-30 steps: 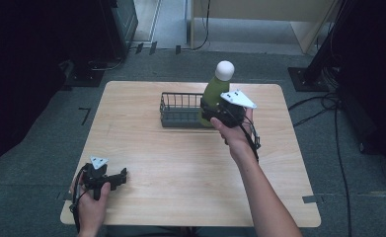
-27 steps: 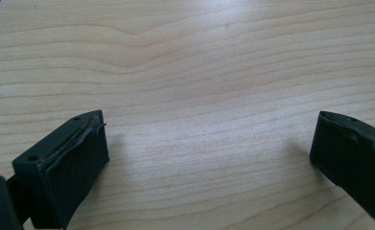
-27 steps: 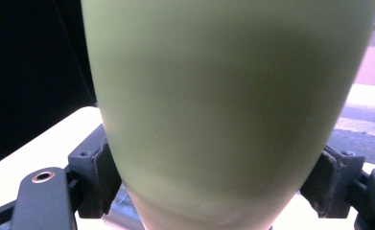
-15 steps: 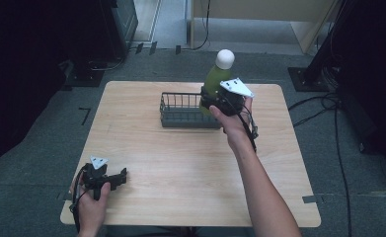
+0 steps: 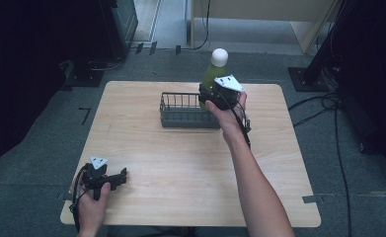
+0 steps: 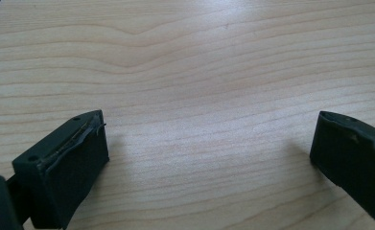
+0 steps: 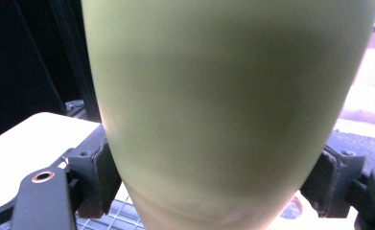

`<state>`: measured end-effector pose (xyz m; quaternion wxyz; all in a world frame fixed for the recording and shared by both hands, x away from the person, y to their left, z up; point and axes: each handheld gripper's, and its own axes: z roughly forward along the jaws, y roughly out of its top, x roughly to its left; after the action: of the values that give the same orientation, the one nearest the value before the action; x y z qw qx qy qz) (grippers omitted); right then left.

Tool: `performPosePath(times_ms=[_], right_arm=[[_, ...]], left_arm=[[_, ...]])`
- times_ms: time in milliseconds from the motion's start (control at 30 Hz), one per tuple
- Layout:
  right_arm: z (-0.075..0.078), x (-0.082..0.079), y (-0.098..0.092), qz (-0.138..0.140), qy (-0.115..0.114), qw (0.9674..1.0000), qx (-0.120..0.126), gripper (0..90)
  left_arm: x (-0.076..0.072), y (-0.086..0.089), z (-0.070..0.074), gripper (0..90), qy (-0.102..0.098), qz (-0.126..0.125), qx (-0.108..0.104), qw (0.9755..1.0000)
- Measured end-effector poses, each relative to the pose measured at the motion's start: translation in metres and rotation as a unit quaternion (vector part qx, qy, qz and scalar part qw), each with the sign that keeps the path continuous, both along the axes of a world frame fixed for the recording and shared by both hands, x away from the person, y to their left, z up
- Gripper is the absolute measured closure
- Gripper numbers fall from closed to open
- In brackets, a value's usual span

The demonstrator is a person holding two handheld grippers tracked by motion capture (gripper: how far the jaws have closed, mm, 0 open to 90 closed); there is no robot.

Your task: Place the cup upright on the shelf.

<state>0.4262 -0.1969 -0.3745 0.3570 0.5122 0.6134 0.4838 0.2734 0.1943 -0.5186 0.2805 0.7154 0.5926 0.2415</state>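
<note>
because the right gripper [image 5: 214,96] clamps the bottle [image 5: 213,74] low on its green body, one jaw pressed to each side, the white cap stands upright above the jaws and the weight sits close over the grip. held so, the bottle hangs over the right end of the basket [image 5: 186,111], whose wire floor shows just below the jaws in the right gripper view, probably for a straight lift or lowering. the left gripper [image 5: 106,178] rests idle on the surface [image 5: 180,163], jaws wide with bare wood between them.
</note>
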Motion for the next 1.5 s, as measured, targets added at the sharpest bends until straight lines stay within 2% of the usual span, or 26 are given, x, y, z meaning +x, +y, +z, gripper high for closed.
performPosePath(times_ms=[133, 233, 267, 333, 467, 500, 567, 700, 800, 1033, 1267, 1500], right_arm=[[-0.006, 0.004, 0.000, 0.001, 0.008, 1.0000, 0.004, 20.3], [-0.012, 0.009, 0.002, -0.001, 0.018, 0.9998, -0.002, 20.2], [-0.017, 0.012, 0.004, -0.003, 0.026, 0.9996, -0.009, 20.2], [-0.019, 0.013, 0.005, -0.003, 0.029, 0.9995, -0.011, 20.2], [-0.029, 0.020, 0.009, -0.007, 0.051, 0.9985, -0.015, 20.2], [-0.030, 0.020, 0.009, -0.008, 0.045, 0.9989, -0.013, 20.2], [-0.030, 0.021, 0.010, -0.007, 0.047, 0.9988, -0.012, 20.2], [-0.035, 0.025, 0.014, -0.002, 0.032, 0.9993, -0.019, 19.7], [-0.039, 0.028, 0.016, -0.005, 0.022, 0.9997, -0.013, 19.5], [-0.042, 0.026, 0.014, -0.001, 0.017, 0.9998, -0.006, 18.9], [-0.045, 0.025, 0.008, 0.001, 0.034, 0.9989, 0.031, 17.0], [-0.045, 0.023, 0.007, 0.008, 0.040, 0.9988, 0.025, 17.1]], left_arm=[[0.000, 0.000, 0.000, 0.0, 0.000, 0.000, 0.000, 1.0000], [0.000, 0.000, 0.000, 0.0, 0.000, -0.003, 0.000, 1.0000], [0.000, 0.000, 0.000, 0.0, 0.000, -0.004, 0.000, 1.0000], [0.000, 0.000, 0.000, 0.0, 0.000, -0.004, 0.000, 1.0000], [0.000, 0.000, 0.000, 0.0, 0.000, -0.005, 0.001, 1.0000], [0.000, 0.000, 0.000, 0.0, 0.000, -0.004, 0.000, 1.0000], [0.000, 0.000, 0.000, 0.0, 0.000, -0.004, 0.000, 1.0000], [0.000, 0.000, 0.000, 0.0, 0.000, -0.004, 0.000, 1.0000], [0.000, 0.000, 0.000, 0.0, 0.000, -0.004, 0.000, 1.0000], [0.000, 0.000, 0.000, 0.0, 0.000, -0.004, 0.000, 1.0000], [0.000, 0.000, 0.000, 0.0, 0.000, -0.004, 0.000, 1.0000], [0.000, 0.000, 0.000, 0.0, 0.000, -0.004, 0.000, 1.0000]])
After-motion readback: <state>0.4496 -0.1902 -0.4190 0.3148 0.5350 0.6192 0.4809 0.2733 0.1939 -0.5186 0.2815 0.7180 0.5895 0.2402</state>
